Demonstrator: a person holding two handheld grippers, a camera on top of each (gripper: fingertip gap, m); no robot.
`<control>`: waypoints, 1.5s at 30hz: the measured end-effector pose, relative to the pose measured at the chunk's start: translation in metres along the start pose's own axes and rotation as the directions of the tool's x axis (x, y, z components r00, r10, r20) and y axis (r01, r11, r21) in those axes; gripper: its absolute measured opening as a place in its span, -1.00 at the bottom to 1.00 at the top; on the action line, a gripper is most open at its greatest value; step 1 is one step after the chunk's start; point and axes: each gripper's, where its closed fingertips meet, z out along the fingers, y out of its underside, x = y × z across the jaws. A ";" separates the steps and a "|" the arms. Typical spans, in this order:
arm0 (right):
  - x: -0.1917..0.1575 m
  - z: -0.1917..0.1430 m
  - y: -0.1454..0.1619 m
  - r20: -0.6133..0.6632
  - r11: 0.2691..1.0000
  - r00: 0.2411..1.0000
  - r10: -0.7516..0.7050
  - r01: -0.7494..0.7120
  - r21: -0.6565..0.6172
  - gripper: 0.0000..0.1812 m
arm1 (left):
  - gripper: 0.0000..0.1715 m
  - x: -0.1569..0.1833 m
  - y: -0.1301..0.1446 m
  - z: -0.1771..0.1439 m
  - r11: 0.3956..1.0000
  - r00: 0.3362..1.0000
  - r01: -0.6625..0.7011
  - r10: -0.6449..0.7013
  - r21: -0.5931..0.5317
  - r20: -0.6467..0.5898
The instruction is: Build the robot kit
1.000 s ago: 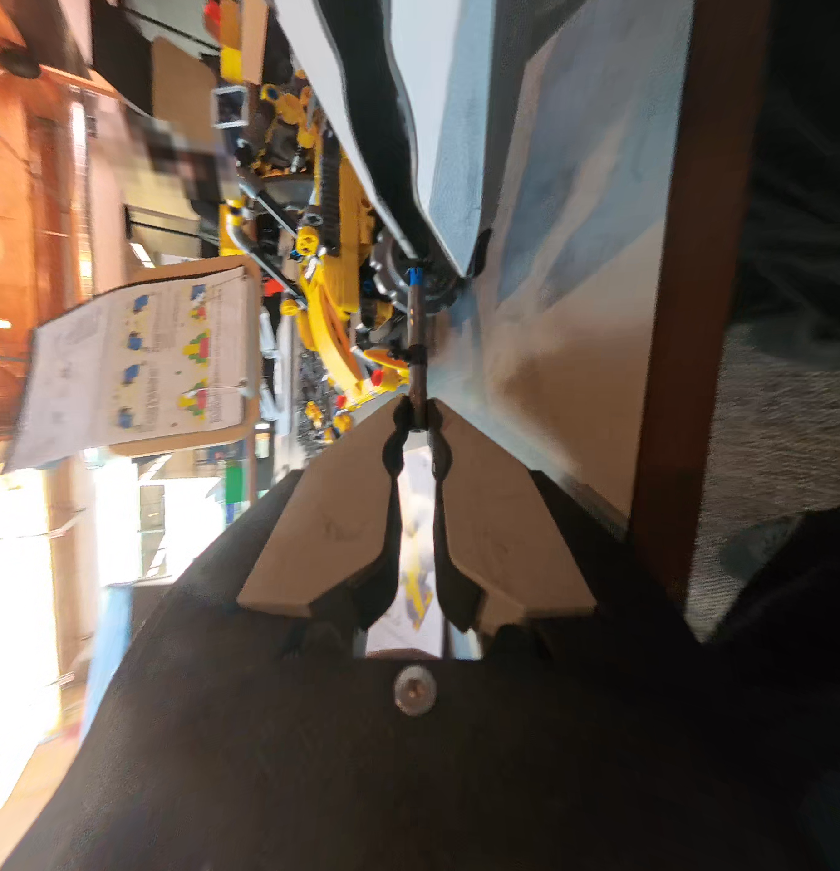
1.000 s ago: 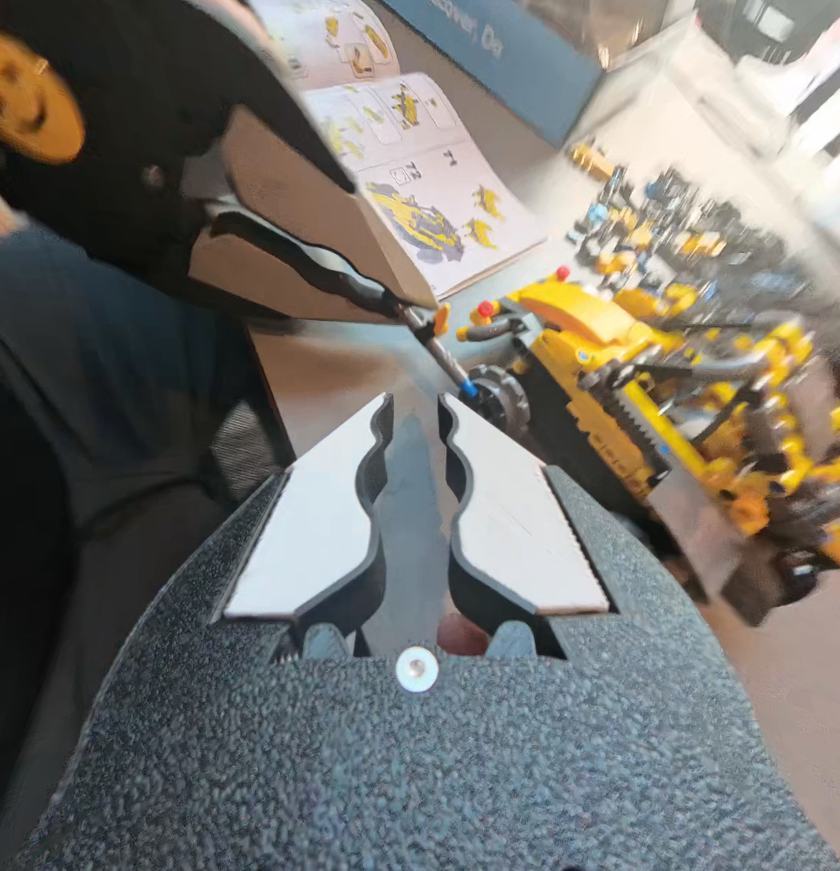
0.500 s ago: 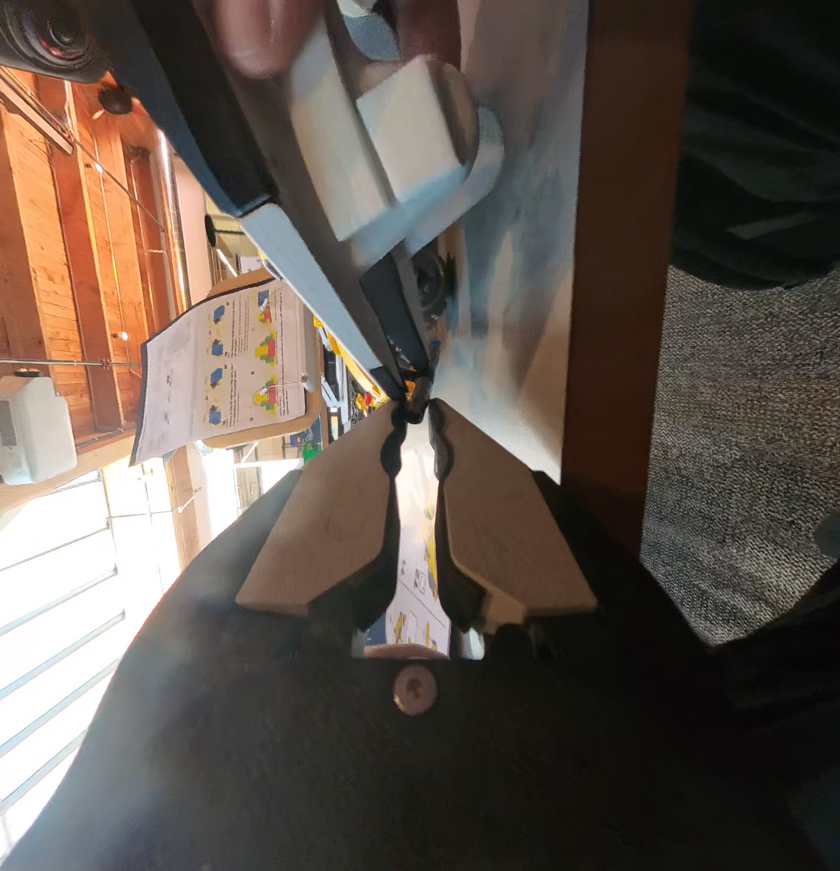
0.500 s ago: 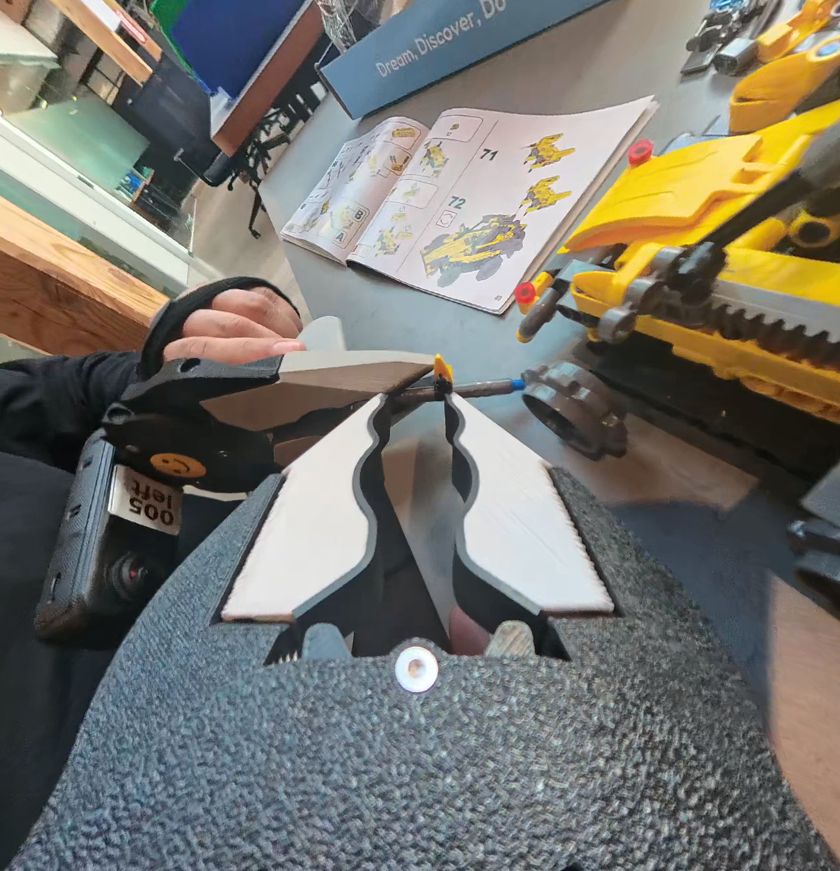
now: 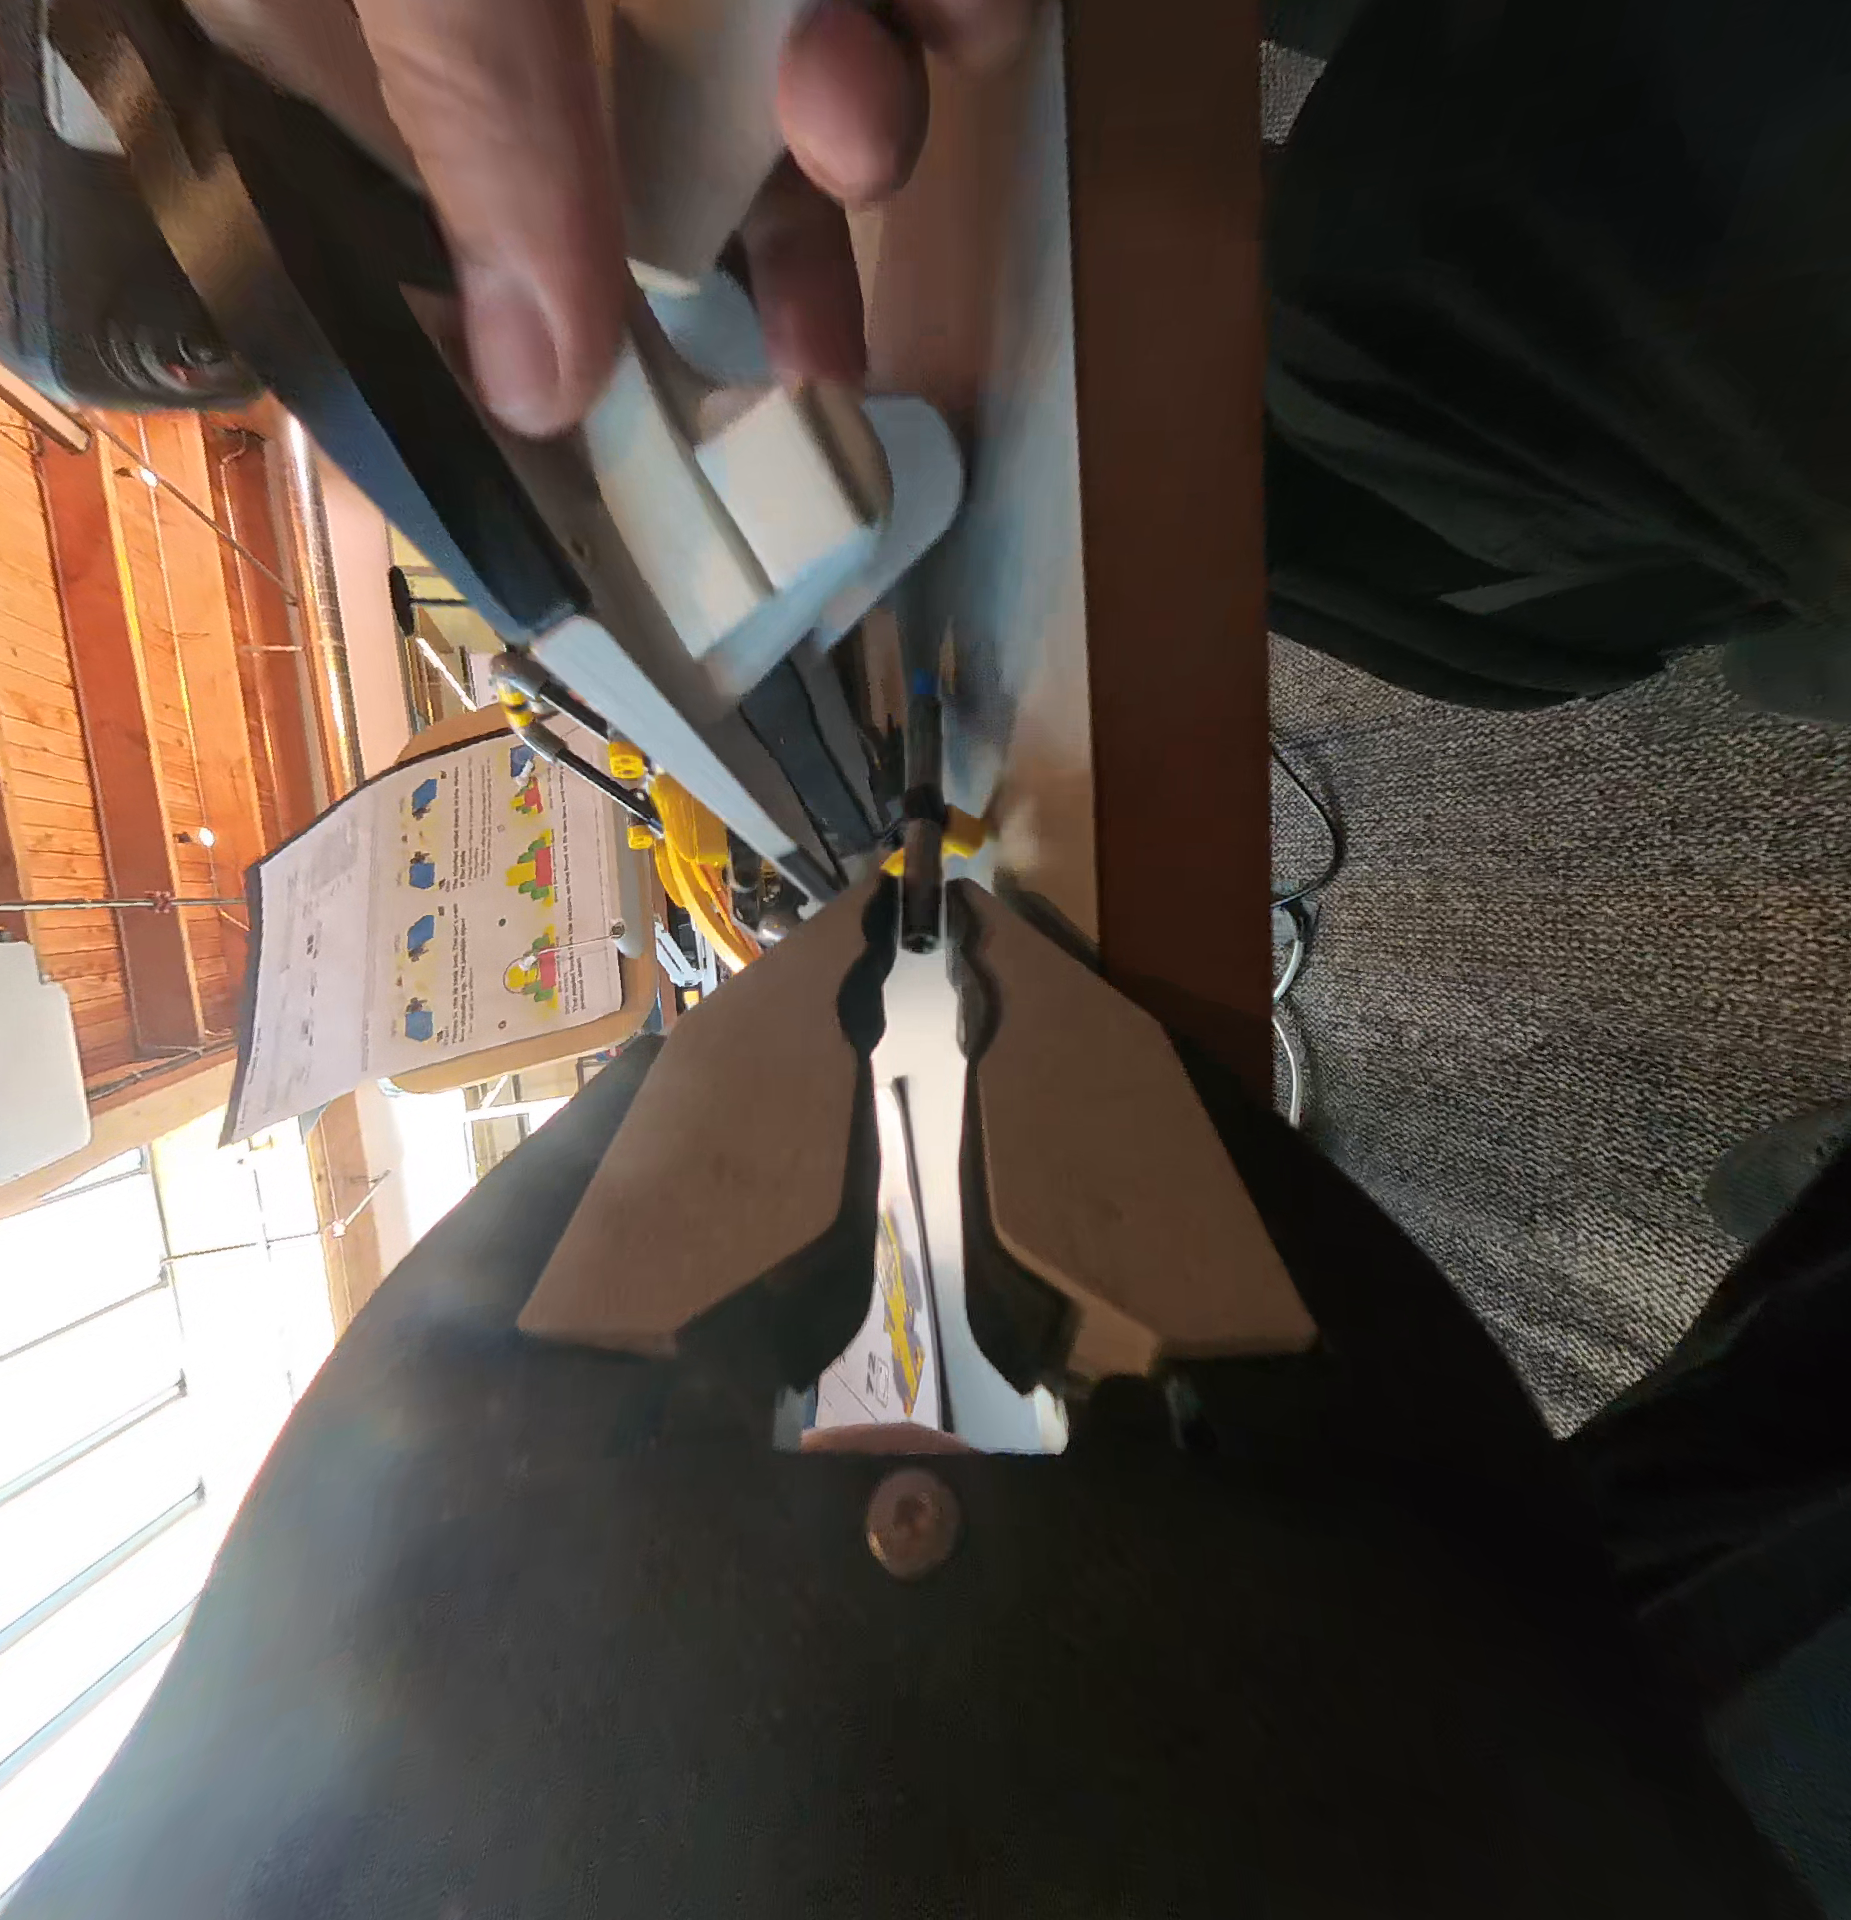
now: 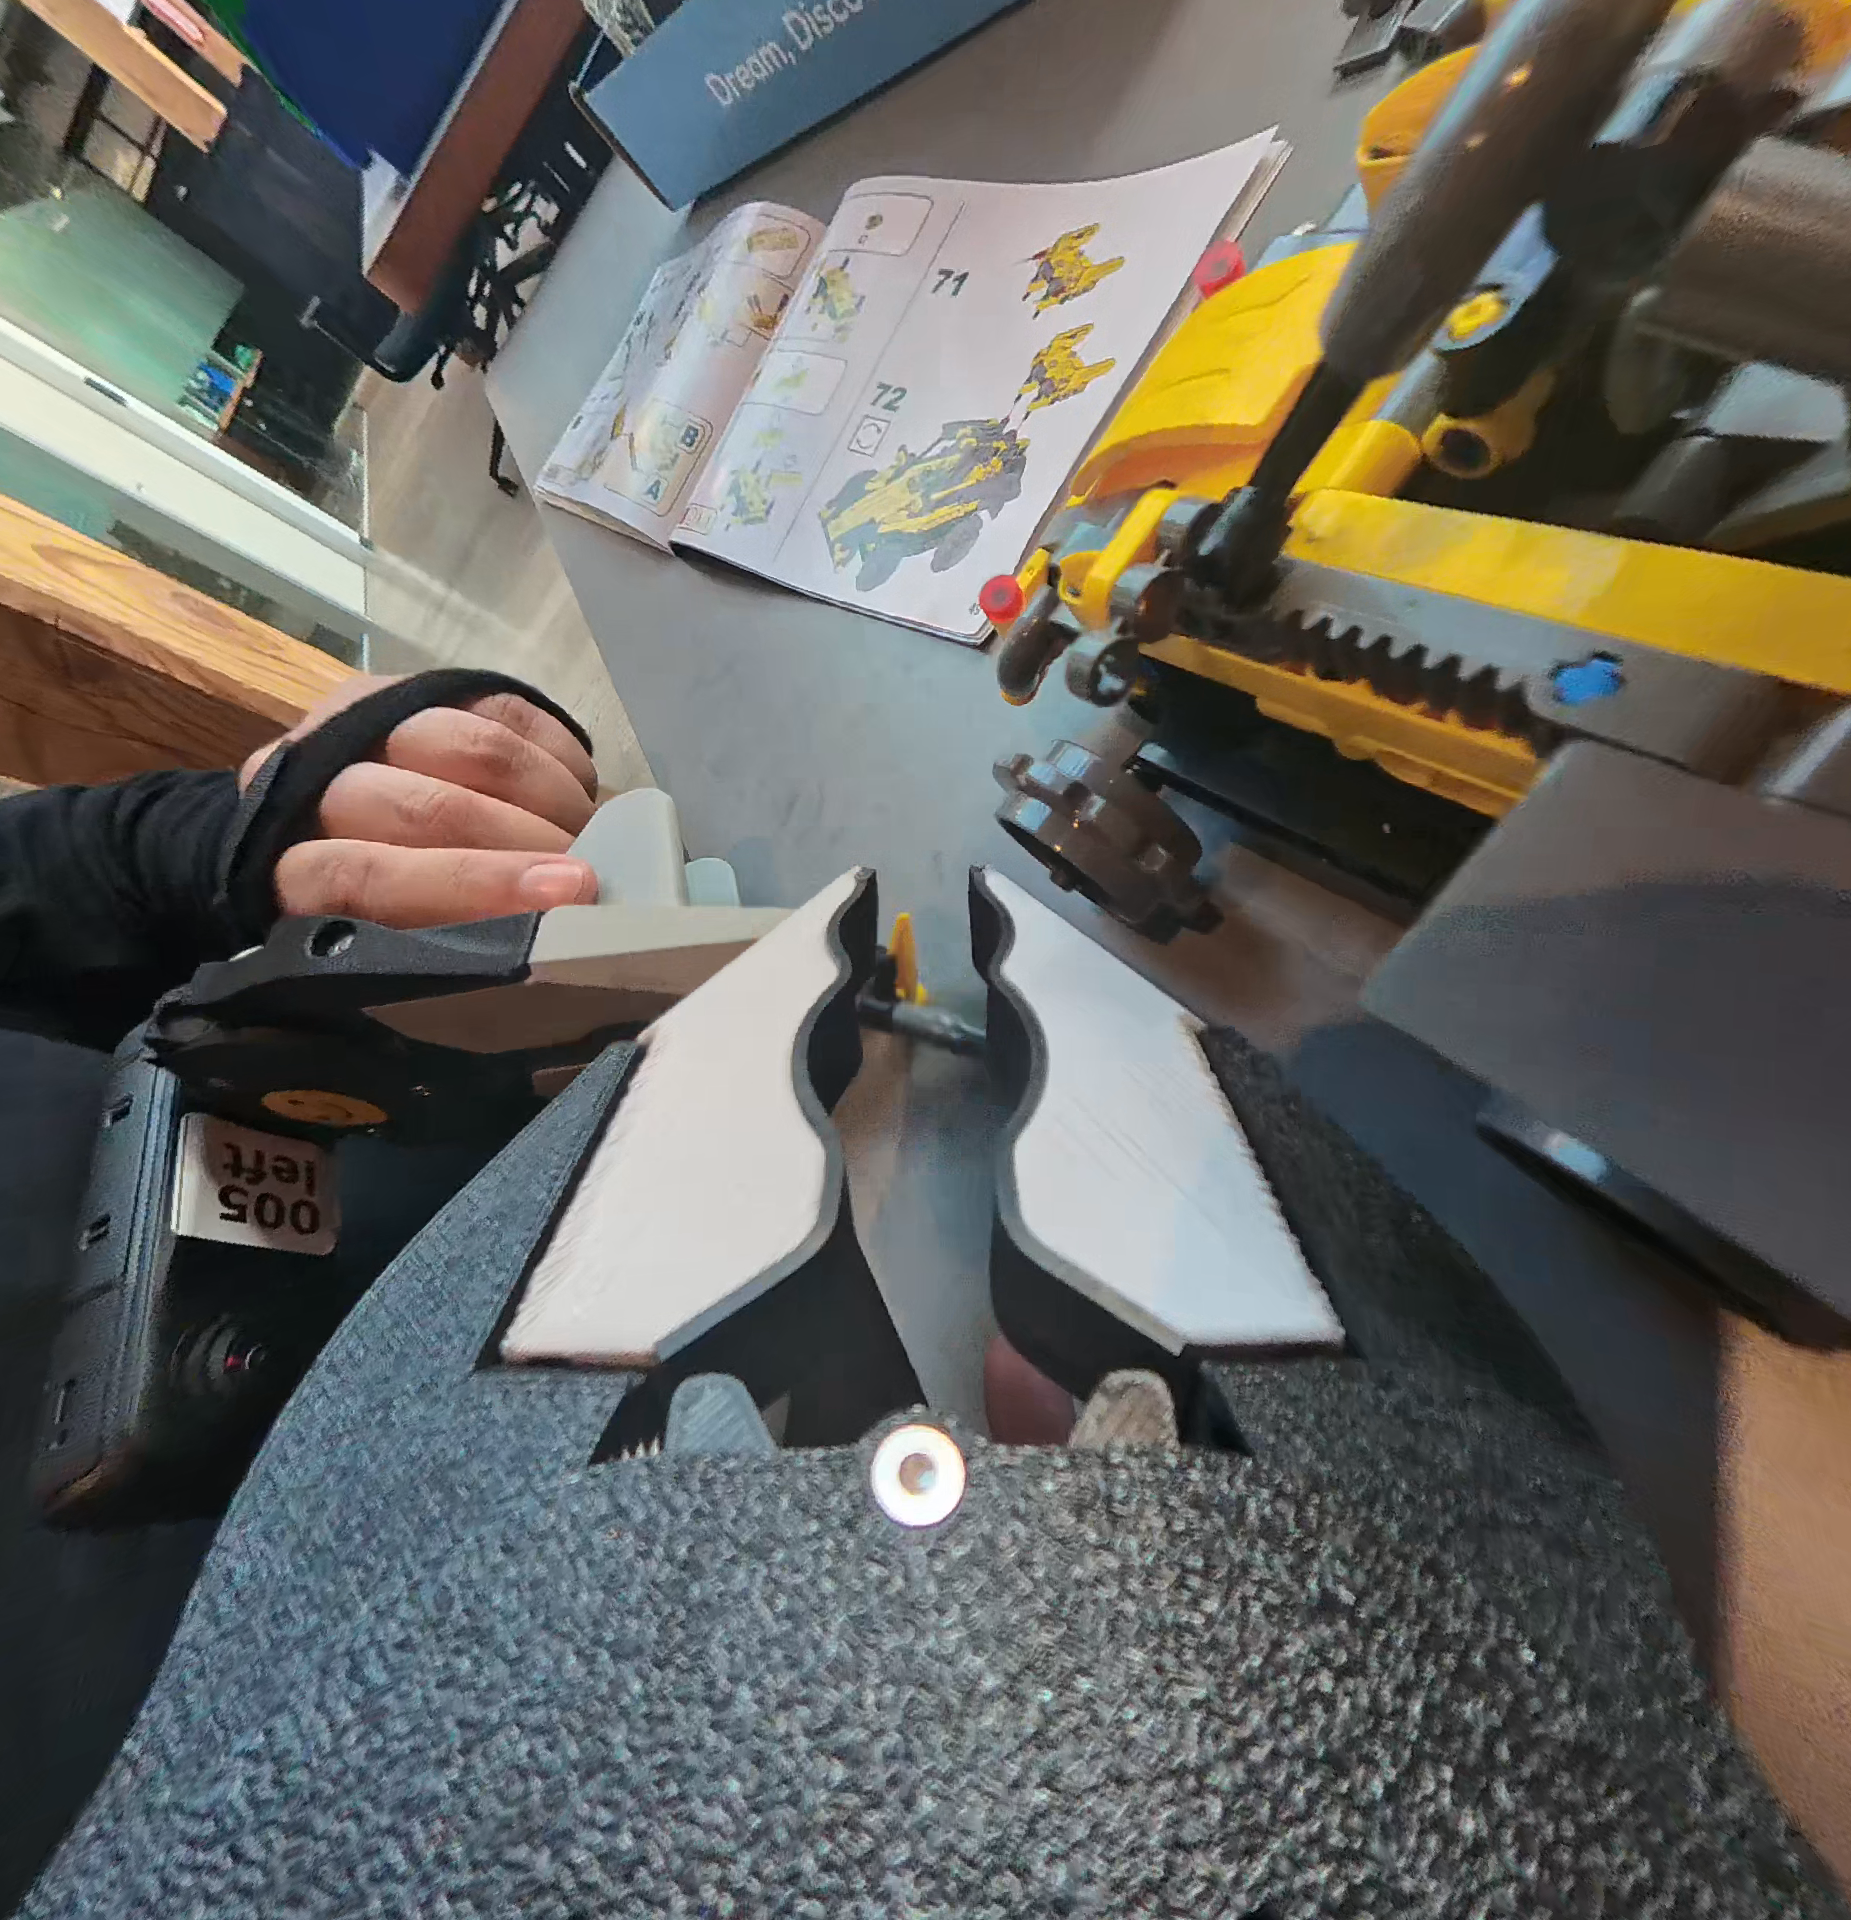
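In the left wrist view my left gripper (image 5: pixel 916 909) is shut on the end of a thin dark axle (image 5: pixel 923 821). A small yellow piece (image 5: pixel 965 829) sits on the axle just past the tips. My right gripper (image 6: pixel 921 894) is open. The axle (image 6: pixel 921 1023) and its yellow piece (image 6: pixel 903 951) lie in the gap between its fingers, and I cannot tell if they touch. The left gripper's grey finger (image 6: pixel 630 945), held by a hand (image 6: pixel 433 810), reaches in from the left. The right gripper's fingers (image 5: pixel 692 717) come down from the upper left of the left wrist view.
A yellow toy-brick vehicle (image 6: pixel 1420 582) stands close on the right on the grey table (image 6: pixel 796 727), with a loose dark gear (image 6: pixel 1097 842) in front of it. An open instruction booklet (image 6: pixel 900 395) and a blue box (image 6: pixel 796 94) lie behind. The table's wooden edge (image 5: pixel 1170 520) borders carpet (image 5: pixel 1575 935). Left and right tips are no more than a few centimetres apart.
My right gripper has moved in over the axle, which now lies between its open fingers. My left gripper still holds the axle. The vehicle looms larger on the right.
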 end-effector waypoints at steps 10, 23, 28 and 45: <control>-0.010 -0.016 0.002 -0.077 0.978 0.978 -0.193 0.186 -0.091 -0.72 | -0.98 -0.007 0.027 0.000 0.997 0.999 0.050 -0.050 -0.062 0.003; -0.039 -0.015 0.000 -0.095 0.928 0.928 -0.359 0.366 0.072 -0.66 | -0.97 -0.039 0.011 -0.028 0.158 0.144 0.987 -0.868 0.011 -0.475; -0.048 -0.016 -0.008 -0.070 0.903 0.917 -0.393 0.399 0.161 -0.68 | -0.97 -0.039 0.003 -0.033 -0.087 -0.106 0.994 -0.822 -0.060 -0.559; -0.031 -0.017 0.004 -0.350 0.613 0.530 -0.773 0.767 -0.192 -0.82 | -0.97 -0.031 -0.004 -0.035 -0.536 -0.646 0.750 -0.474 -0.387 -0.598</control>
